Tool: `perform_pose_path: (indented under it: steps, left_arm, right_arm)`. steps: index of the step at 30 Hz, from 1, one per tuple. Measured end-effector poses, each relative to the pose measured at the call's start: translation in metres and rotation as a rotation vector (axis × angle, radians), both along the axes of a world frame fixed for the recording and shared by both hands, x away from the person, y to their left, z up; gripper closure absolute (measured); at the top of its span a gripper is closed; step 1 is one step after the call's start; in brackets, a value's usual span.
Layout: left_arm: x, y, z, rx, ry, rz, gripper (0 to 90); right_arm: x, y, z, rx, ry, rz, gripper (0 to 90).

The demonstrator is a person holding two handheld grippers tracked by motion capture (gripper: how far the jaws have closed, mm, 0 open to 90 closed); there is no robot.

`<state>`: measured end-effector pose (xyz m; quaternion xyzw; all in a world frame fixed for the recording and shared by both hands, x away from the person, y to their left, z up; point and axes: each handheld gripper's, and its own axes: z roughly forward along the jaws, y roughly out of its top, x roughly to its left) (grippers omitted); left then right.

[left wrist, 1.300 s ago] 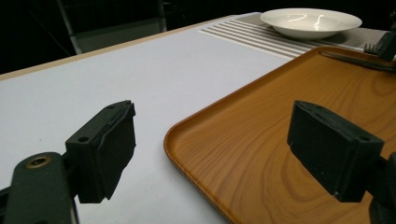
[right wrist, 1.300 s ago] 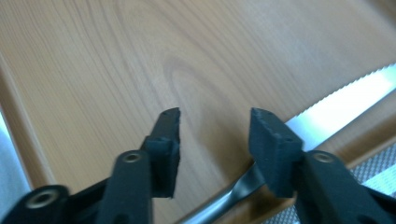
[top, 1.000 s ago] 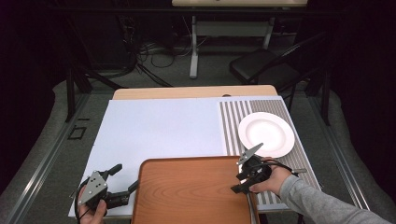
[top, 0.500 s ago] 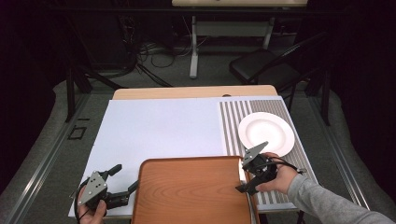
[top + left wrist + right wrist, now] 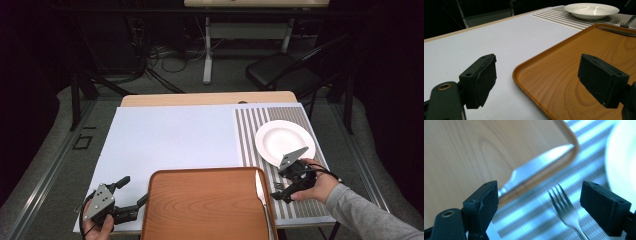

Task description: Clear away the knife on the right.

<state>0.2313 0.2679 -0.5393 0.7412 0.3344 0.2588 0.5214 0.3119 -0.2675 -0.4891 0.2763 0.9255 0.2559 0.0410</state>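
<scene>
Both grippers low, jaws apart: left gripper [image 5: 131, 194], right gripper [image 5: 283, 182].

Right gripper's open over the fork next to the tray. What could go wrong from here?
1. The fork lies flat on the striped mat, off centre between the right gripper jaws; closing now might skid it rather than pinch it.
2. The knife lies along the tray rim right beside the fork, so a jaw could knock it.
3. The plate sits close beyond; a lift could clip its rim.
</scene>
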Motion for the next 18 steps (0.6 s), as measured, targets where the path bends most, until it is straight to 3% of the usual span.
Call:
perform_pose_path:
  steps: [7,18]
  left_arm:
    - [0.000,0.000,0.000,0.000,0.001,0.002,15.7]
    - [0.000,0.000,0.000,0.003,0.001,0.001,15.6]
  right_arm:
    - [0.003,-0.022,0.002,-0.005,-0.018,-0.029,14.9]
    - [0.007,-0.030,0.002,-0.031,-0.017,-0.028,14.9]
